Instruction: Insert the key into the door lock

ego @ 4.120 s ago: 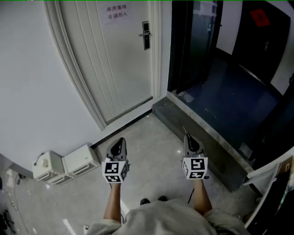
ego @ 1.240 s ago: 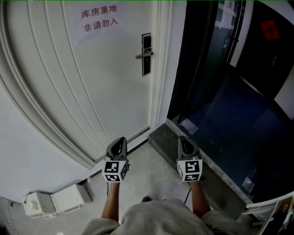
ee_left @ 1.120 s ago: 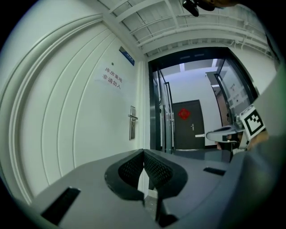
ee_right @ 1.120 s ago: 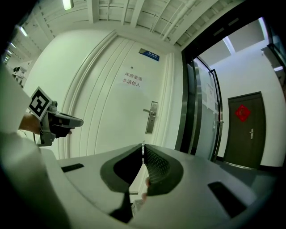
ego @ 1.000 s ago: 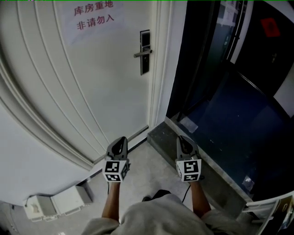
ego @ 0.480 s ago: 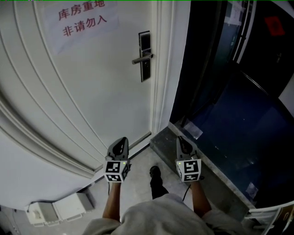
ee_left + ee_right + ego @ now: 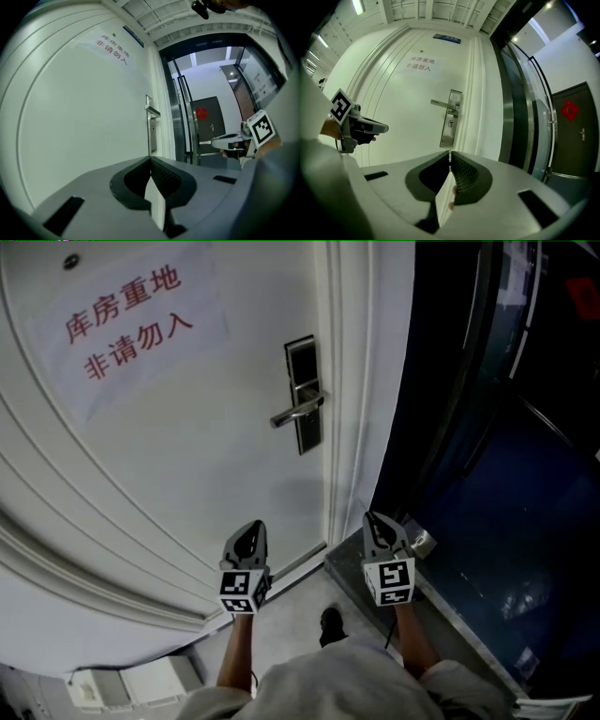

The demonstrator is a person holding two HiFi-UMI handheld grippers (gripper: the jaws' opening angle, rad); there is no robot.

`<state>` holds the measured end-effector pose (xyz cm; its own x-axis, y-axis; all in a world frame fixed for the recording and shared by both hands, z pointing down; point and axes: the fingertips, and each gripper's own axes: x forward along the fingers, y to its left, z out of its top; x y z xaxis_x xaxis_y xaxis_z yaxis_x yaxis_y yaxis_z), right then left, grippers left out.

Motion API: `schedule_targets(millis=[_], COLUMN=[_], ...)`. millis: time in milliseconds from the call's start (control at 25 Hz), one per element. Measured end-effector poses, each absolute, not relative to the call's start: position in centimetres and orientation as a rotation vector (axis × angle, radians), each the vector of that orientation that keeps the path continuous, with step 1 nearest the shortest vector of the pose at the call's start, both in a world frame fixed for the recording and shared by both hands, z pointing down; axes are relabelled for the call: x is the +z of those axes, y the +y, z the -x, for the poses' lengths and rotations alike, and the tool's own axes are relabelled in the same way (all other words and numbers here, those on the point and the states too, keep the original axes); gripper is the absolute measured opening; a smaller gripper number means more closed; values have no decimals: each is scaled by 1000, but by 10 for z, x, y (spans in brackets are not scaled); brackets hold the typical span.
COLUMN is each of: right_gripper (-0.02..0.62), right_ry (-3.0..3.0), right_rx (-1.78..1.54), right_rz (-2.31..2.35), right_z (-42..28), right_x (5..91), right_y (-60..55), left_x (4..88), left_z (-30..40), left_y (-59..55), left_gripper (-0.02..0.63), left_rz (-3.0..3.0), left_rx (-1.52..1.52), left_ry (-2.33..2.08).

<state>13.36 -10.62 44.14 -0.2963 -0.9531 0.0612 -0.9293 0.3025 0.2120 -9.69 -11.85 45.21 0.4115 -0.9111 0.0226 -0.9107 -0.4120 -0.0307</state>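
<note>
Right hand-held gripper [image 7: 450,162] clenched on a thin key [image 7: 449,155], held level facing the door lock [image 7: 451,121], not touching it, left hand-held gripper [image 7: 150,160] closed empty, beside white door [image 7: 187,456].

Floor [image 7: 292,607]: pale grey. Raised grey stone sill [image 7: 459,624] at right. Dark glass partition [image 7: 441,381] beyond. 1 dark far door [image 7: 208,129], red ornament [image 7: 201,113]. 1 ceiling strip light [image 7: 358,6].
</note>
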Motion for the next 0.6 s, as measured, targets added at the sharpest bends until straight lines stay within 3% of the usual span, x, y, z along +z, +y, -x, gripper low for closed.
schedule_targets(millis=[600], right_gripper=[29], right_ry=[-2492], right_rx=[-204], right_rz=[-1618], right_z=[-138], right_x=[435], right_y=[-261], left_x=[438], left_z=[74], left_y=[-247], left_gripper=[18], left_rz=[2559], left_rx=[-63], left_ry=[1779])
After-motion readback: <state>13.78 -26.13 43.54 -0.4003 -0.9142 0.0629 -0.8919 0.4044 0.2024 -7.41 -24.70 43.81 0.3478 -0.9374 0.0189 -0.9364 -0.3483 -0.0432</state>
